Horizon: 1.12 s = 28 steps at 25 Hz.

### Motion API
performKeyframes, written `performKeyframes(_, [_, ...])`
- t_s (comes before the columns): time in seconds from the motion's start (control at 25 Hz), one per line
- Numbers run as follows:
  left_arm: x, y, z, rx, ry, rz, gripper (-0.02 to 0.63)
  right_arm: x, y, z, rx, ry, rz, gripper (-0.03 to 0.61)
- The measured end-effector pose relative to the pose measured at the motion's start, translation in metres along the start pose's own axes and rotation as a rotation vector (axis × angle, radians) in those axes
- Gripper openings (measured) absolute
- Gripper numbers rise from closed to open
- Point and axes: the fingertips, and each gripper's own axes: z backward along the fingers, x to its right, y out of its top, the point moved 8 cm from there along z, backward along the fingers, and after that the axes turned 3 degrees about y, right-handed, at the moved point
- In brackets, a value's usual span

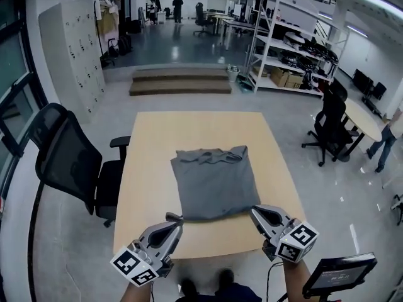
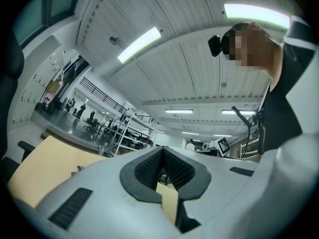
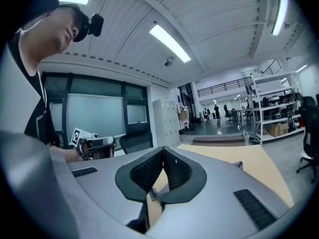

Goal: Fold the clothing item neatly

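A grey T-shirt [image 1: 214, 181] lies folded into a rough rectangle on the tan table [image 1: 151, 137], collar end away from me. My left gripper [image 1: 175, 221] is at the shirt's near left corner, jaws shut, and a small tip of grey cloth is drawn out at them. At the near right corner my right gripper [image 1: 254, 211] is also shut, touching the hem. The near edge looks slightly raised, with a shadow under it. In the left gripper view [image 2: 163, 151] and the right gripper view [image 3: 163, 151] the black pads meet in a closed V; the cloth itself is hardly visible there.
A black office chair [image 1: 69, 162] stands close to the table's left side. Low steps [image 1: 179, 80] and metal shelving [image 1: 283, 49] lie beyond the far edge. Another black chair [image 1: 330, 128] is off to the right, and a screen [image 1: 340, 272] sits by my right arm.
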Motion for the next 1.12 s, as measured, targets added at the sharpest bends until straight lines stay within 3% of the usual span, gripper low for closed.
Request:
performKeyframes(0.16, [0.028,0.001,0.02,0.03,0.033,0.019,0.0,-0.019,0.002,0.036,0.023,-0.035,0.026,0.009])
performKeyframes(0.44, [0.121,-0.006,0.025,0.009,0.085,-0.117,0.0,-0.044,0.001,0.125,0.1,0.004,0.072,0.009])
performKeyframes(0.56, [0.166,-0.015,0.021,0.006,0.127,-0.126,0.0,-0.044,-0.006,0.173,0.083,-0.008,0.098,0.009])
performKeyframes(0.8, [0.23,-0.026,0.025,-0.079,0.23,-0.142,0.0,-0.048,-0.031,0.24,0.047,-0.041,0.086,0.009])
performKeyframes(1.12, [0.273,-0.03,0.068,-0.158,0.26,-0.203,0.0,-0.103,-0.038,0.27,0.053,-0.078,0.085,0.009])
